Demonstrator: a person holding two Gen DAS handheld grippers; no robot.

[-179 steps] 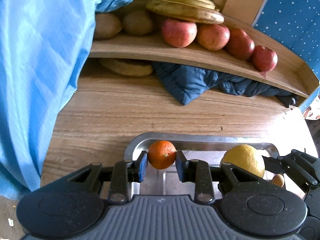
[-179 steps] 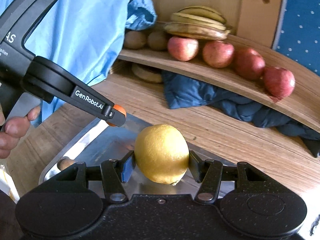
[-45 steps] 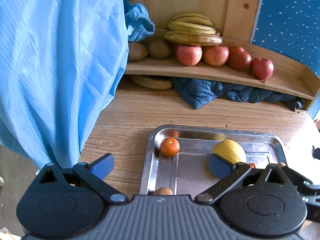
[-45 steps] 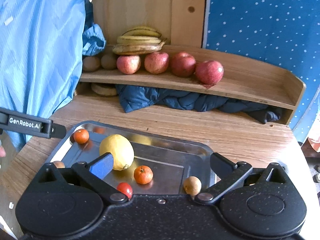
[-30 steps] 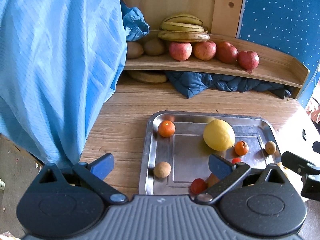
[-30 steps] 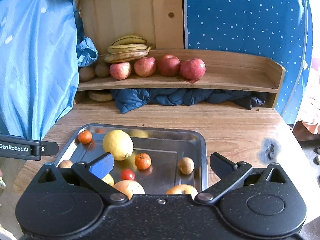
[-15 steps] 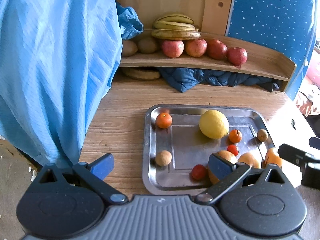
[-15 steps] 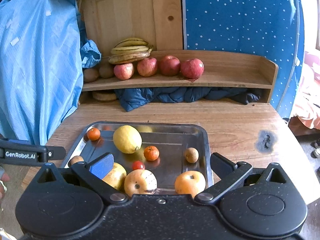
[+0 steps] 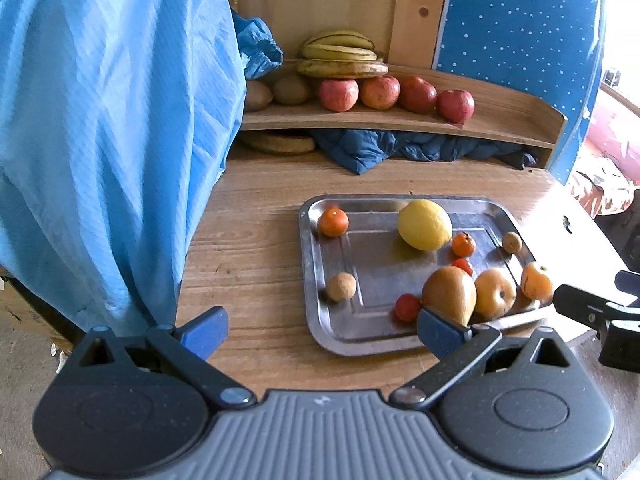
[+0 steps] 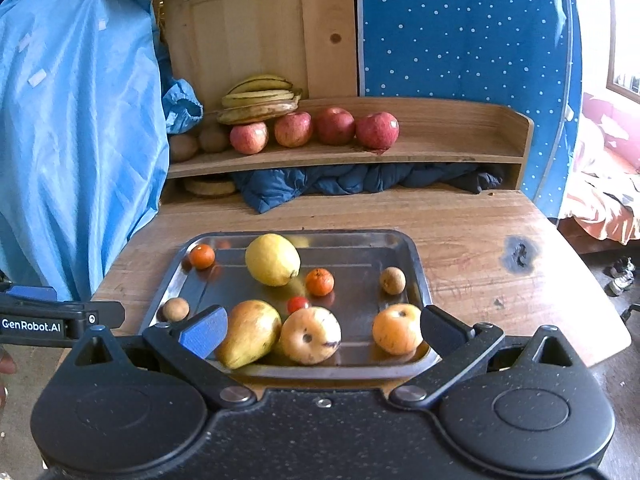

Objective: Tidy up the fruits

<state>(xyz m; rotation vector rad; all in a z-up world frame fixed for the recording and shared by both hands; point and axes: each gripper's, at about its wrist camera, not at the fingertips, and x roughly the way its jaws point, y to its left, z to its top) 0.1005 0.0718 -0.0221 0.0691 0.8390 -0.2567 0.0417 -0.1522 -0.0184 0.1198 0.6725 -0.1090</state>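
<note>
Wooden planks make up the table (image 9: 256, 240), backed by a raised wooden shelf (image 9: 400, 120) and a blue dotted wall. From the left wrist view, a metal tray (image 9: 316, 300) lies toward the table's right side, its near edge close to the table's front edge. It carries one lemon (image 9: 425, 224) near the far rim, two small oranges (image 9: 333, 222) with one in the far left corner, two red tomatoes (image 9: 407, 307), two small brown fruits (image 9: 341, 286), one pear (image 9: 450, 291) and two yellow-orange apples (image 9: 495, 293) at the near right. The shelf holds four red apples (image 9: 338, 94) in a row, a bunch of bananas (image 9: 340, 56) resting above them, and two brown fruits at its left end. A dark blue cloth (image 9: 400, 150) is bunched under the shelf, and a light blue sheet (image 9: 100, 120) hangs along the table's left edge. The left tongs (image 9: 320, 330) hang spread apart and hold nothing, above the table's front edge. The table's left half lies bare between sheet and tray.

From the right wrist view, the right tongs (image 10: 320, 330) are likewise spread wide and hold nothing, over the tray's near rim (image 10: 416, 264), with the pear (image 10: 250, 332) and both apples (image 10: 311, 334) between the fingers. The lemon (image 10: 272, 259) sits at the far middle. The left tongs' tip (image 10: 60, 322) shows beside the tray's left edge. Bare wood with a dark burn mark (image 10: 518, 258) fills the table's right side.
</note>
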